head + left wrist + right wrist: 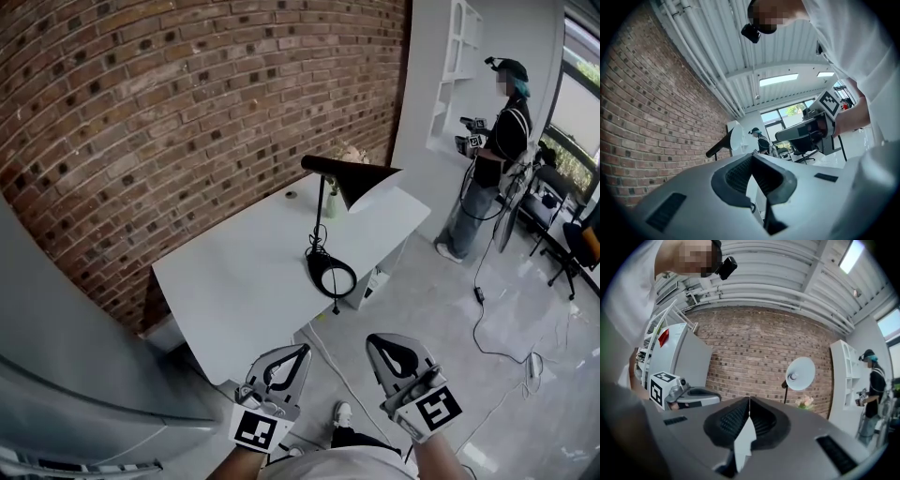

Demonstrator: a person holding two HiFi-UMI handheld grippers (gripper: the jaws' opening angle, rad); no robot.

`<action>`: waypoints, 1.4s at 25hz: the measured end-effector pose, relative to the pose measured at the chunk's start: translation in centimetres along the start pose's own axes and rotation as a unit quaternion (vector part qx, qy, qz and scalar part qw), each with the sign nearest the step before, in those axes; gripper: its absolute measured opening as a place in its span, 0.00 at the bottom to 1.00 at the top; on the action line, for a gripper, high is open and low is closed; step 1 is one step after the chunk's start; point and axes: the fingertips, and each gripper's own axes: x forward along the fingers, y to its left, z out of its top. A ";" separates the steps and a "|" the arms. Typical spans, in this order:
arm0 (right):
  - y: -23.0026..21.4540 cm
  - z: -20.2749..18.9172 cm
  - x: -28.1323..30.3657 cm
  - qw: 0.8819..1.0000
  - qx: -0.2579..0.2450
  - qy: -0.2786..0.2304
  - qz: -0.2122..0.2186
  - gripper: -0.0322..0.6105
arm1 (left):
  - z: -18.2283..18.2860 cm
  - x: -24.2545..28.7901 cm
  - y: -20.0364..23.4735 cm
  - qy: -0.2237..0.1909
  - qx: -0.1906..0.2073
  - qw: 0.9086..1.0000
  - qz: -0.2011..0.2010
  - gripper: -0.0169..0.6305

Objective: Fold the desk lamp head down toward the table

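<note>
Presently, desk lamp (323, 258): stood on the white desk (225, 281), well ahead of both tools and between their lines of aim. Its cone head (352, 176) was raised high on the stem, not yet folded.

Left tool (302, 352): clenched, nothing between the jaws.

Right tool (375, 342): likewise clenched and empty.

Both were held low, short of the desk's near edge, probably because no grasp was due yet.

Beyond: brick wall (141, 122); a person (492, 159) far right of the right tool.

text: none legible | signs: square markers — left gripper cube (255, 429), right gripper cube (434, 411)
</note>
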 end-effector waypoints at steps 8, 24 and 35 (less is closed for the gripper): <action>-4.1 0.5 2.2 1.000 -0.018 -0.004 0.014 0.08 | -0.7 3.9 0.9 0.003 -0.002 1.000 0.010 0.04; -6.0 -0.9 2.7 1.000 0.008 -0.004 0.017 0.08 | 4.5 12.4 5.4 -0.044 0.078 0.996 -0.010 0.04; -8.4 -1.4 1.5 1.000 0.008 -0.002 0.002 0.08 | 6.0 17.4 6.4 -0.064 0.106 0.992 -0.026 0.13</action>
